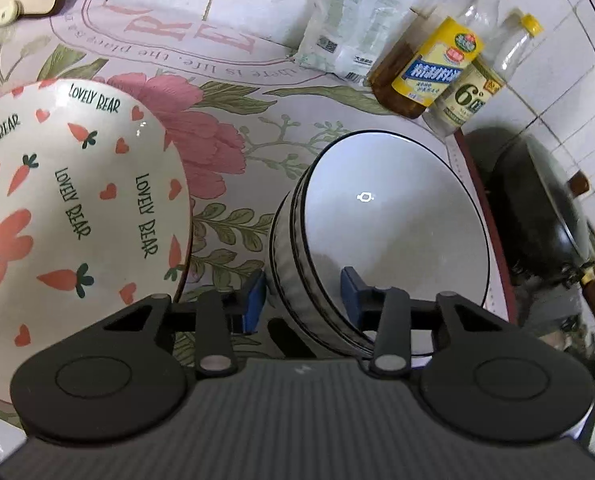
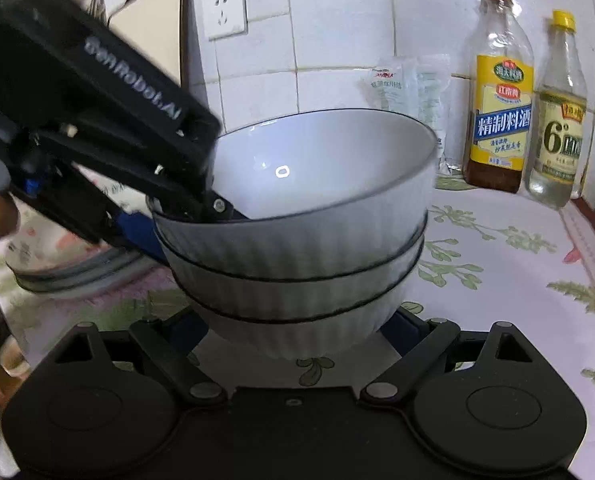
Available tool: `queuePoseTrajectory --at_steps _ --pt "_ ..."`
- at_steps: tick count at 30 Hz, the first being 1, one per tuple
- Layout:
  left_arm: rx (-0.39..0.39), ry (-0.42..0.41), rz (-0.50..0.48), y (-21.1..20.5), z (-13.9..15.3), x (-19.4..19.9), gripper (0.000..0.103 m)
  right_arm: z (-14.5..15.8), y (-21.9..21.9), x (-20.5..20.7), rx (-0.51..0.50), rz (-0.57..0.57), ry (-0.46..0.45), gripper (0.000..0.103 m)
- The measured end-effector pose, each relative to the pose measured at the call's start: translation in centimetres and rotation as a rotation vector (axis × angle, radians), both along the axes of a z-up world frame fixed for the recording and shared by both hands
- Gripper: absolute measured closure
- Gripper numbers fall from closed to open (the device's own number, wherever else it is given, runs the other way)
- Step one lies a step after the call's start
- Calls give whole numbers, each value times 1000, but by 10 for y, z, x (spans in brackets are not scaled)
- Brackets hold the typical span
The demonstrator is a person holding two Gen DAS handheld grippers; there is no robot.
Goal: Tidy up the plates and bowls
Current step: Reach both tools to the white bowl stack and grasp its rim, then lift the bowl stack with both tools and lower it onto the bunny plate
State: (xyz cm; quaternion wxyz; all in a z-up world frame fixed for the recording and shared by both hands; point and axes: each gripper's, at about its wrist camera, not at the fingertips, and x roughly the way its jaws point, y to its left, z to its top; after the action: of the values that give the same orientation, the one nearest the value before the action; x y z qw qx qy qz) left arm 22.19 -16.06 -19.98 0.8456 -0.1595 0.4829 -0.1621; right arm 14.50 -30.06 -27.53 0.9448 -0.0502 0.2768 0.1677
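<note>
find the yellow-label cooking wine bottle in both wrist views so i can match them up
Left wrist: the cooking wine bottle is upper right, leaning, against the tiled wall, behind the stacked white bowls.
Right wrist: the bottle stands upright at upper right, beyond the bowl stack.
Shared landmark: the vinegar bottle marked 6° beside it.

stacked bowls (image 2: 297,240): glossy glazed ceramic, ribbed outside, smooth inside | bunny plate (image 1: 77,200), left of left gripper: glossy ceramic | tablecloth (image 2: 497,280): matt floral | bottles (image 2: 497,92) beyond: clear, glossy paper labels | wall tiles (image 2: 337,20): glossy
</note>
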Motion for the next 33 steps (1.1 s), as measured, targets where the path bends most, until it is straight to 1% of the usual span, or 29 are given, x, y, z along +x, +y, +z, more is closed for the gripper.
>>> queuePoseTrajectory --at_steps 1,3,5,8,15,20,25,29,33 --pt "6 1 5 -1 0 0 64 0 4 2 -21 -16 5 10" --pt "-7 13 11 2 -1 2 64 -1 7 2 -21 -36 -7 10" --pt "-14 23 0 4 -1 3 65 -1 6 2 -21 -36 -9 10" --pt "-8 15 -16 4 -1 3 65 0 6 2 -25 -35 -12 10" --pt "-9 15 -37 7 0 -2 65 -2 10 -10 -36 -48 -41 10" --pt "-5 20 -34 15 5 -8 65 0 17 -18 -34 -49 -50 10" --pt "-7 12 -30 30 24 -14 65 14 27 -25 -43 -15 -89 10" --pt "-12 -23 -30 43 49 -19 65 33 37 -28 -53 4 -143 10" --pt "-9 -45 -12 60 74 -24 65 56 49 -27 -54 27 -173 10"
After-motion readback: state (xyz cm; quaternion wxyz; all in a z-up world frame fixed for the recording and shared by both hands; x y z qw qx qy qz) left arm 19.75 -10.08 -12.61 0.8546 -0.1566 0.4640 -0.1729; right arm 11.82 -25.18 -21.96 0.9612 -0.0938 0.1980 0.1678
